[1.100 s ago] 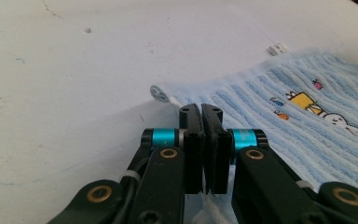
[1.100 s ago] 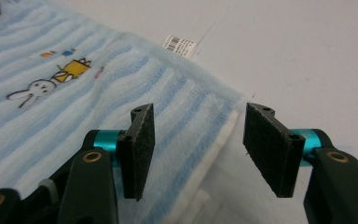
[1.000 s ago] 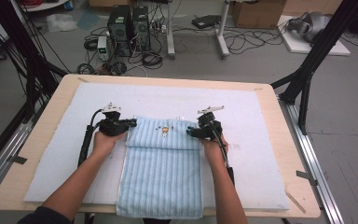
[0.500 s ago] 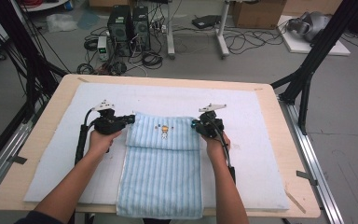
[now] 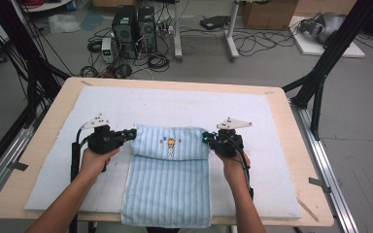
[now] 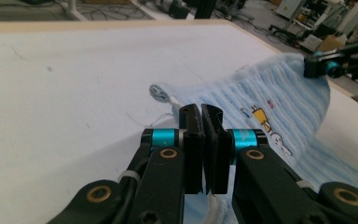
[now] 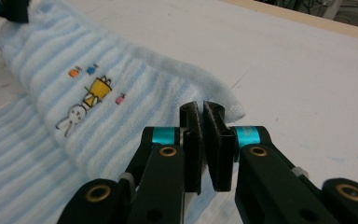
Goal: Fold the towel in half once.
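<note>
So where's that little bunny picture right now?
In the high view the bunny picture sits on the raised far fold of the blue striped towel, midway between the left gripper and right gripper.

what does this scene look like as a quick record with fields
work in hand: folding a light blue striped towel
left tool: shut on the towel's left corner
right tool: shut on the towel's right corner
towel state: far edge lifted off the surface, near part flat and hanging slightly over the table's near edge
towel print: small cartoon rabbit
surface: white mat on a wooden table
background: computer towers and cables on the floor
</note>
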Available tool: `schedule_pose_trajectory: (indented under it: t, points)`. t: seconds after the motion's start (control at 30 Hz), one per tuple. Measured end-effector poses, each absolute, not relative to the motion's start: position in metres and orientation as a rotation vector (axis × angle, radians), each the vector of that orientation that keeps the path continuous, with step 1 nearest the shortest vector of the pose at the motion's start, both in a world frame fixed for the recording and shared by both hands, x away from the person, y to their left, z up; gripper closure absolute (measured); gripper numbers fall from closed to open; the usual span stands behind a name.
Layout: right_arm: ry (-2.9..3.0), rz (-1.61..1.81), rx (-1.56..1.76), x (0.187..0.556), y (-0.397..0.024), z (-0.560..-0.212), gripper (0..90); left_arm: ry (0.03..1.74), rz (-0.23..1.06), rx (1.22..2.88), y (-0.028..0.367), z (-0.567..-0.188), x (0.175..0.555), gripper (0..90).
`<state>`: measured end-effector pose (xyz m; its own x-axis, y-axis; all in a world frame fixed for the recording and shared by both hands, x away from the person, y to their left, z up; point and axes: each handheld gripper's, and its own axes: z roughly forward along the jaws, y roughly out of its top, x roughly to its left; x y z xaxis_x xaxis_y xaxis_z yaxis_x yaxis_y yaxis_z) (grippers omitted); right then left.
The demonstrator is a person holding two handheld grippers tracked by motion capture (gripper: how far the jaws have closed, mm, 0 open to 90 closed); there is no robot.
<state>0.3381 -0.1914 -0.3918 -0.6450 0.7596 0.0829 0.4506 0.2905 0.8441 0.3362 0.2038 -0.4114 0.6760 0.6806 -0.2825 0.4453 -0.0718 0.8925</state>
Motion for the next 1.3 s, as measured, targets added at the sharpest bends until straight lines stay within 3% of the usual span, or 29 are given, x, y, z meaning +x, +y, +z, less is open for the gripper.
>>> schedule_pose_trajectory:
  t: [0.5, 0.77, 0.83, 0.9, 1.03, 1.3]
  points:
    - [2.246, 1.315, 1.112, 0.258, -0.201, -0.414, 85.7, 0.854, 0.217, 1.779, 0.205, -0.429, 0.266, 86.5]
    - [2.304, 1.273, 1.118, 0.239, -0.200, -0.424, 85.1, 0.833, 0.182, 1.825, 0.206, -0.438, 0.256, 85.6]
    - [2.320, 1.256, 1.117, 0.236, -0.200, -0.425, 84.3, 0.840, 0.163, 1.827, 0.208, -0.439, 0.256, 81.1]
    - [2.327, 1.267, 1.131, 0.234, -0.202, -0.426, 82.1, 0.862, 0.174, 1.804, 0.213, -0.438, 0.258, 69.7]
    - [2.285, 1.327, 1.156, 0.232, -0.207, -0.421, 69.2, 0.910, 0.209, 1.738, 0.225, -0.431, 0.265, 54.1]
    - [2.168, 1.339, 1.233, 0.257, -0.213, -0.420, 57.5, 0.989, 0.241, 1.686, 0.237, -0.427, 0.295, 51.2]
